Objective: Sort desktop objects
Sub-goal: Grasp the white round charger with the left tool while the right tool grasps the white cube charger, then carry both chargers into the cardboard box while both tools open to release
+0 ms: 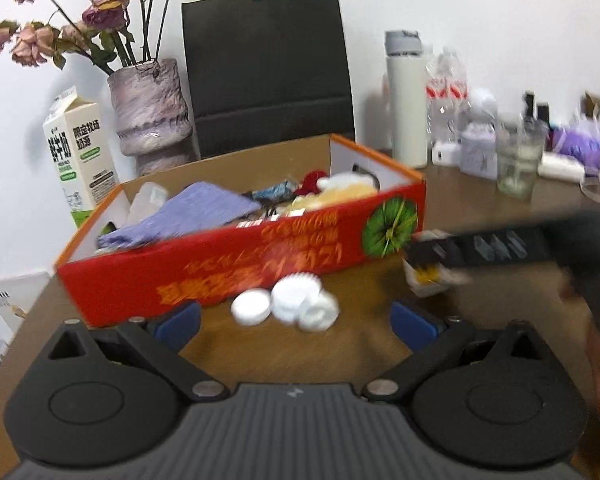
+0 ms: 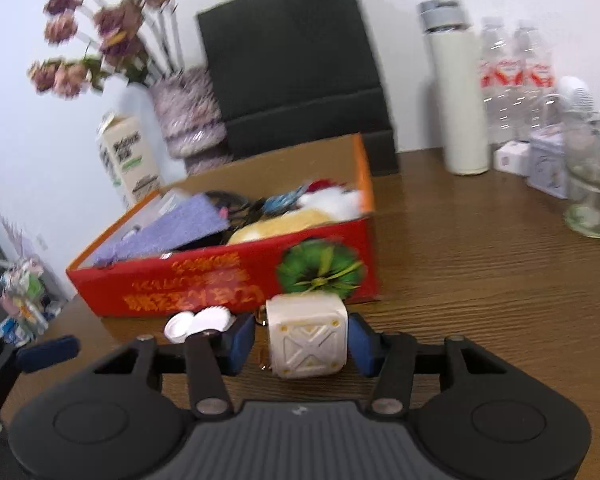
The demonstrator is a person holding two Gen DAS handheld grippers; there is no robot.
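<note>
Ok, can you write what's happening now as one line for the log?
right tongs: around cream cube, grip unclear | left tongs: open, empty, near white caps | red box: part filled

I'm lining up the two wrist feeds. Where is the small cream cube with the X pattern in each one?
Left wrist view: the cream cube is blurred at centre right, under the right gripper, just past the red box's right corner.
Right wrist view: the cube sits low at centre, between the right gripper's blue pads.
Shared landmark: the green round print on the red box's front.
</note>
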